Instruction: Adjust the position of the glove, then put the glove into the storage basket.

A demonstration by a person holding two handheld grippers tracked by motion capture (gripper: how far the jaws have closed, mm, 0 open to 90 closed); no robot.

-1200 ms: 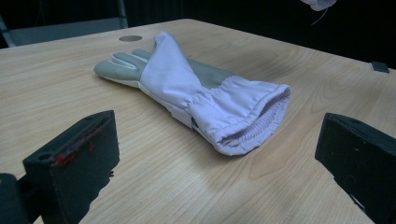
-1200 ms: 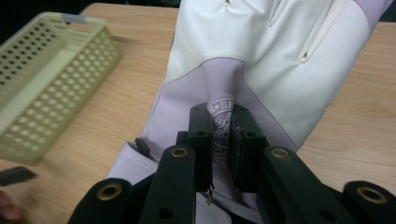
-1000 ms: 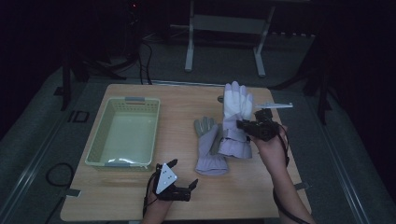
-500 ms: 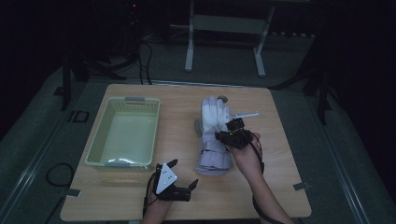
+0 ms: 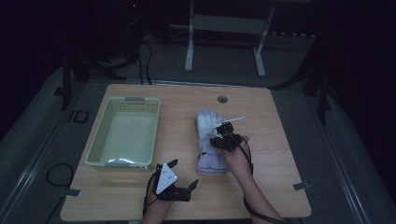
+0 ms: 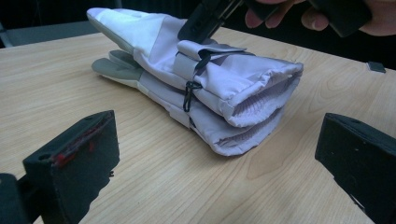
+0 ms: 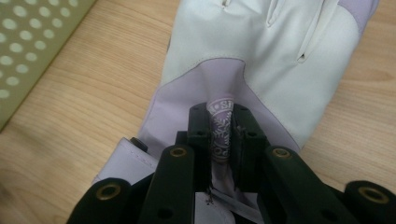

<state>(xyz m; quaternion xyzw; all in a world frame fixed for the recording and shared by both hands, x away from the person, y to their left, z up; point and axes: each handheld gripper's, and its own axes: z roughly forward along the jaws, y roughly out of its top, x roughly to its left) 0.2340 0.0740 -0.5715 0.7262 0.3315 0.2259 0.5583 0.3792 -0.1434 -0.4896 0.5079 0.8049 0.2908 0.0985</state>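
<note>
The right gripper (image 5: 223,132) is pinching a fold of the upper glove (image 7: 261,60) between its nearly closed jaws — a patterned lilac strip is bunching up between the pads (image 7: 198,128). That glove is lying flat on top of the lower glove (image 6: 205,123), the pair stacked at the middle of the wooden table (image 5: 280,154), right of the pale green basket (image 5: 100,144). The gloves are showing lilac padded fabric, white fingers and ribbed cuffs. The left gripper (image 5: 180,179) is resting nearby, jaws standing wide, with the cuffs lying ahead of them — untouched.
</note>
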